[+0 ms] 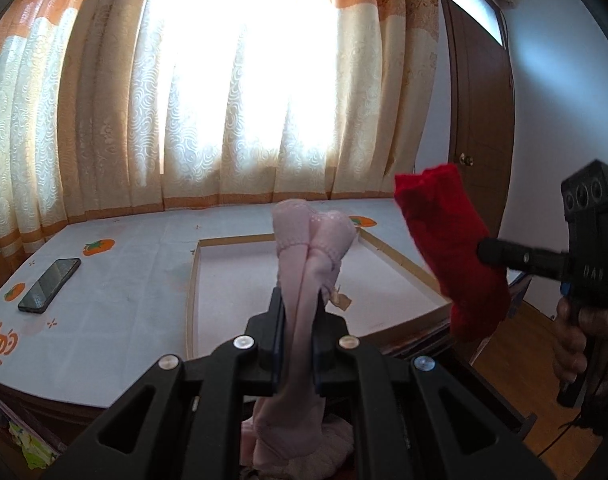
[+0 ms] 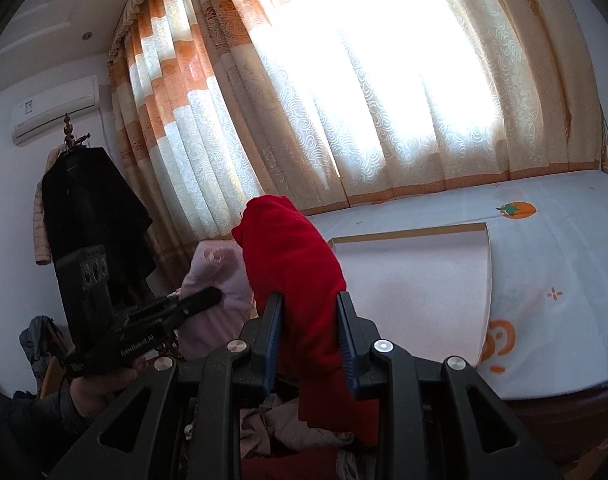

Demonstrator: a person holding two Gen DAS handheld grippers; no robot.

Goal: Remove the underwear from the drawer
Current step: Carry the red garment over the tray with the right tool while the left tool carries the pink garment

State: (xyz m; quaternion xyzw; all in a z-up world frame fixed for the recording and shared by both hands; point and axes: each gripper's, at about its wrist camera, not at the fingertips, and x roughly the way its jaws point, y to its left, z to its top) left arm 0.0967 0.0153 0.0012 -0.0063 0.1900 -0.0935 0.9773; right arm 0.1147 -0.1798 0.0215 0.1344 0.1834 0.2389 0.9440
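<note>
My left gripper (image 1: 298,300) is shut on pale pink lace underwear (image 1: 316,240), held upright in the air above the table edge; its tail hangs below the fingers. My right gripper (image 2: 310,300) is shut on red underwear (image 2: 288,256), also held up. In the left wrist view the red underwear (image 1: 448,248) shows at the right, pinched by the right gripper (image 1: 484,252). In the right wrist view the pink underwear (image 2: 224,280) and the left gripper (image 2: 212,298) show at the left. More clothes in the drawer (image 2: 288,428) lie below the fingers.
A table (image 1: 116,312) with a white persimmon-print cloth lies ahead, with a shallow wooden-framed tray (image 1: 192,280) on it and a black phone (image 1: 50,285) at its left. Curtains hang behind. A brown door (image 1: 480,120) is at the right. A black coat (image 2: 92,208) hangs at the left.
</note>
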